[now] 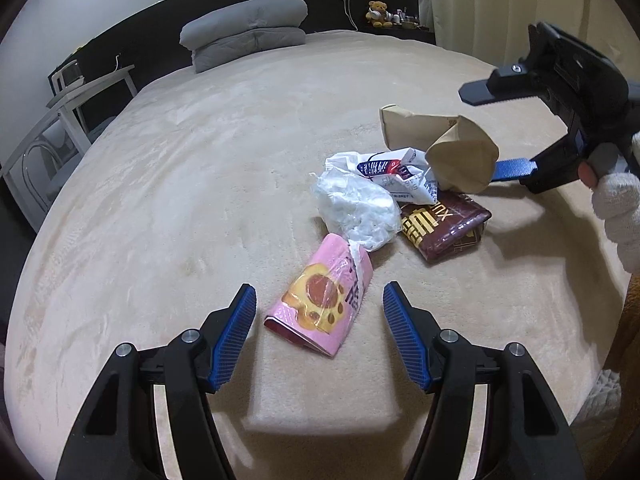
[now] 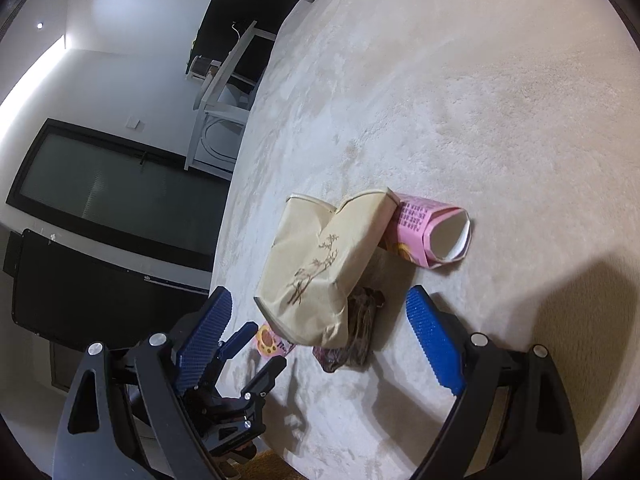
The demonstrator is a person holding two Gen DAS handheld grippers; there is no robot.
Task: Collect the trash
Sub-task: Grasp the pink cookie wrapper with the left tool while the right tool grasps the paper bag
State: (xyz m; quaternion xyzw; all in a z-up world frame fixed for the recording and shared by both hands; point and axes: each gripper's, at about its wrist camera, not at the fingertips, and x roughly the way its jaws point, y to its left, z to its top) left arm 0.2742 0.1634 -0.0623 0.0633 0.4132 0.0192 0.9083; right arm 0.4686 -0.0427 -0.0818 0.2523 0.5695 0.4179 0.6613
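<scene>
Trash lies in a heap on a beige bed (image 1: 200, 168). A pink snack box (image 1: 320, 308) lies nearest, just ahead of my open left gripper (image 1: 319, 294). Behind it are a crumpled clear plastic bag (image 1: 356, 208), a white printed wrapper (image 1: 400, 176), a brown packet (image 1: 444, 228) and a tan paper bag (image 1: 440, 140). My right gripper (image 1: 492, 132) is open beside the tan bag at the right. In the right wrist view the tan paper bag (image 2: 320, 268) stands between the open fingers of my right gripper (image 2: 320, 304), over the brown packet (image 2: 356, 332). A pink box (image 2: 432, 232) lies behind it.
A folded grey duvet (image 1: 248, 28) lies at the head of the bed by a dark headboard. A white side table (image 1: 68, 120) stands left of the bed. A teddy bear (image 1: 378, 12) sits on a far shelf. A dark window (image 2: 112, 192) shows in the right wrist view.
</scene>
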